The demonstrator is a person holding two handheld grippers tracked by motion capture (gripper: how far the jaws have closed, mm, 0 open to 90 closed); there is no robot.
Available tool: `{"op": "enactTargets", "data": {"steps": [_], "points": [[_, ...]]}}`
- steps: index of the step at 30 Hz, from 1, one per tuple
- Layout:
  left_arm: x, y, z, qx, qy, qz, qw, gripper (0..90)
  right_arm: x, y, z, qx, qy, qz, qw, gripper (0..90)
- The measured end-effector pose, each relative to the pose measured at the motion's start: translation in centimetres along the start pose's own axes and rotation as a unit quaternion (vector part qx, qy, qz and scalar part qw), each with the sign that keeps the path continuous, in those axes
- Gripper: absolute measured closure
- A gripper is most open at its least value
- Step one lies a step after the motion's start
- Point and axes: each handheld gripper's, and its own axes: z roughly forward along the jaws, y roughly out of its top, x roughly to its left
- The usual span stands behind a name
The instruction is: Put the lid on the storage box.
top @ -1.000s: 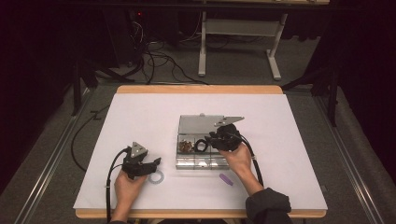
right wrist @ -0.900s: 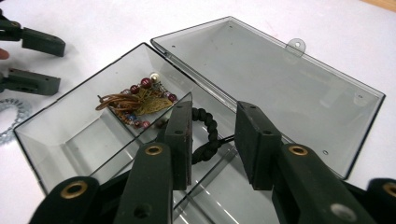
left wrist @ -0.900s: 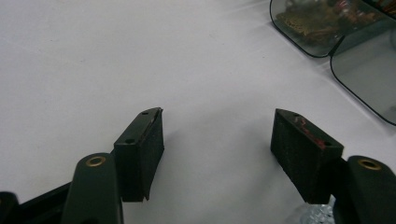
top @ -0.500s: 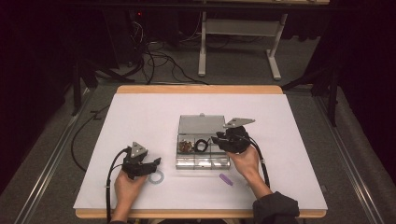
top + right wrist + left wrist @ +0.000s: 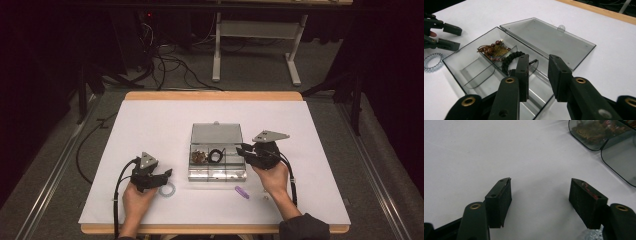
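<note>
High view: a person at the near edge of a white-topped bench (image 5: 150,125) holds a claw in each hand. A clear compartment box (image 5: 217,159) sits near the middle of the bench, its lid (image 5: 216,133) folded flat open toward the far edge. One far compartment holds brown beaded jewellery (image 5: 199,156); the one beside it holds a black bracelet (image 5: 217,154). The right claw (image 5: 243,150) hovers at the box's right side; its jaws have just been closing, stand partly apart and hold nothing. The left claw (image 5: 169,174) rests toward the near left corner, jaws apart and empty, with a pale ring bracelet (image 5: 167,189) touching or just beside it. A small purple piece (image 5: 242,192) lies near the near edge, in front of the box.

Judging from this, the work is sorting jewellery into the box, with two pieces in and the right claw free. The next move likely calls for picking up a loose piece from the bench, which needs a low, careful pinch on a thin item.
</note>
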Motion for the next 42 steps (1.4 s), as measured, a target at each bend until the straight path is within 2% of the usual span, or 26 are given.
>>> {"op": "enactTargets", "data": {"steps": [6, 18, 24, 28, 34, 42], "points": [[0.0, 0.0, 0.0, 0.0, 0.0, 0.001, 1.0, 34.6, -0.6, -1.3, -1.3, -0.01, -0.006, 0.01, 0.9999, 73.3], [0.0, 0.0, 0.0, 0.001, 0.001, 0.0, 1.0, 34.7, -1.1, -3.9, -3.3, -0.01, -0.01, 0.024, 0.9996, 77.4], [0.0, 0.0, 0.0, 0.0, 0.0, 0.0, 1.0, 34.7, -1.1, -4.6, -4.4, -0.014, -0.03, 0.011, 0.9994, 77.4], [0.0, 0.0, 0.0, 0.001, 0.001, 0.002, 1.0, 34.7, -1.3, -5.2, -4.9, -0.011, -0.036, 0.019, 0.9991, 77.4], [0.0, 0.0, 0.0, 0.0, 0.001, 0.002, 1.0, 34.7, -1.1, -6.4, -5.1, 0.002, -0.047, 0.013, 0.9988, 79.0], [0.0, 0.0, 0.0, 0.0, 0.002, 0.003, 1.0, 34.6, -0.8, -7.4, -5.6, 0.0, -0.046, 0.019, 0.9988, 79.3]]}}
